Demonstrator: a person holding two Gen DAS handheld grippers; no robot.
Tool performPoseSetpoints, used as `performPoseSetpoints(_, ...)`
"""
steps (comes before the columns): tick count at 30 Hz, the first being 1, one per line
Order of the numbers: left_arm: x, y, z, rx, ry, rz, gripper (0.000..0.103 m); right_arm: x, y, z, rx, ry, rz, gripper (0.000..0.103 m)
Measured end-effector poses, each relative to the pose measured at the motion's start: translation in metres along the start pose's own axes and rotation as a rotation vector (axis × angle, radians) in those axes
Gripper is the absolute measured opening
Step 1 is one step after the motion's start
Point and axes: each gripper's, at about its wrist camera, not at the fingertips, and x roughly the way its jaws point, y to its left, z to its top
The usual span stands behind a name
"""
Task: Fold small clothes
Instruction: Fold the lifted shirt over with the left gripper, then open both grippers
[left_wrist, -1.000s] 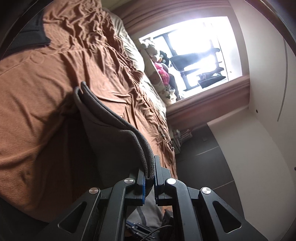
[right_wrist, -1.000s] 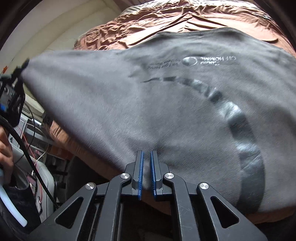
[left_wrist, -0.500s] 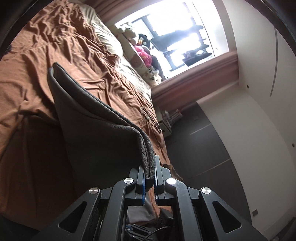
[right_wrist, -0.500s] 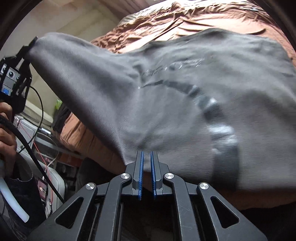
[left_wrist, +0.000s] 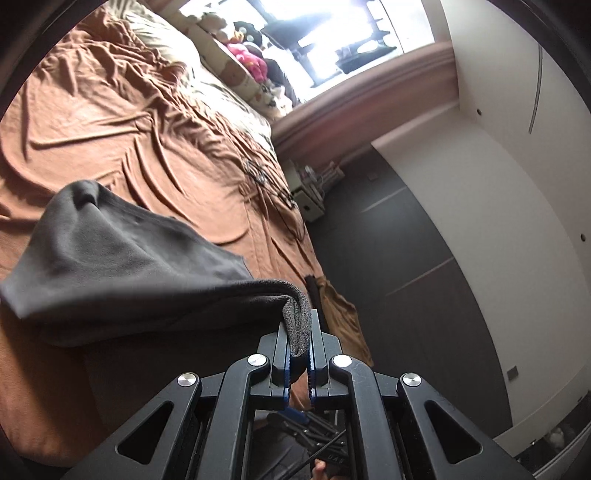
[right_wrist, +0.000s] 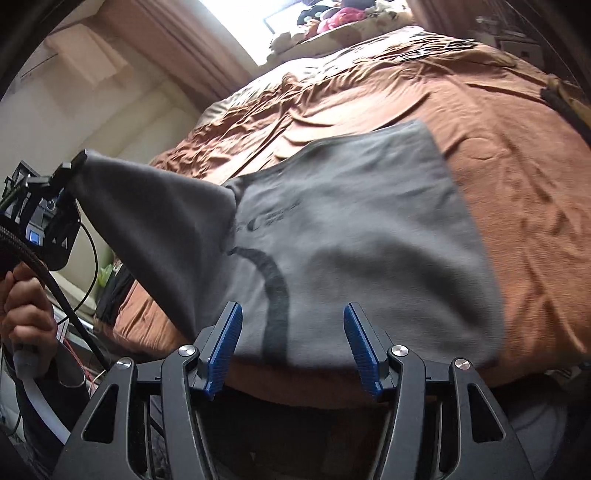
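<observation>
While my left gripper (left_wrist: 299, 354) keeps its 2 blue-padded jaws pinched on a doubled corner of the dark grey knit garment with a darker curved band (right_wrist: 351, 251), my right gripper (right_wrist: 293, 347) has just been opening: its jaws now stand well apart, with nothing pressed between the pads and the garment's near hem lying just beyond them.

Position of the garment: most of it lies flat on the rust-brown wrinkled bedsheet (right_wrist: 517, 155), close to the near edge of the bed, its hem running along that edge. Only the left-hand corner is lifted, drawn up and out toward the left side of the bed, where the left gripper (right_wrist: 55, 199) and my hand (right_wrist: 26, 310) on its handle show in the right wrist view.

Deciding relation: the raised flap runs as 1 long slope from the left gripper down to a crease near the garment's printed mark, so the flat body lies to the right of that gripper. I judge that the fold must travel across the garment toward its right edge. The left hand alone holds cloth; the right is nearer the settled hem and free to take a new hold there.
</observation>
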Motion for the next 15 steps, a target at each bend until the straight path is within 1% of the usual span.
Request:
performPoseSetpoints(4, 0.031, -0.006, -0.016, 0.017, 0.066, 0.006, 0.006, -0.018, -0.018, -0.003, 0.033, -0.023, -0.018, 0.055)
performPoseSetpoints(8, 0.055, -0.005, -0.03, 0.023, 0.125, 0.02, 0.006, -0.036, -0.028, -0.011, 0.058, -0.03, -0.036, 0.055)
performPoseSetpoints(10, 0.069, -0.006, -0.042, 0.024, 0.158, 0.03, 0.006, -0.047, -0.03, -0.016, 0.065, -0.027, -0.043, 0.055)
performPoseSetpoints(15, 0.096, -0.002, -0.061, 0.028, 0.226, 0.042, 0.006, -0.05, -0.039, -0.019, 0.08, -0.013, -0.05, 0.055)
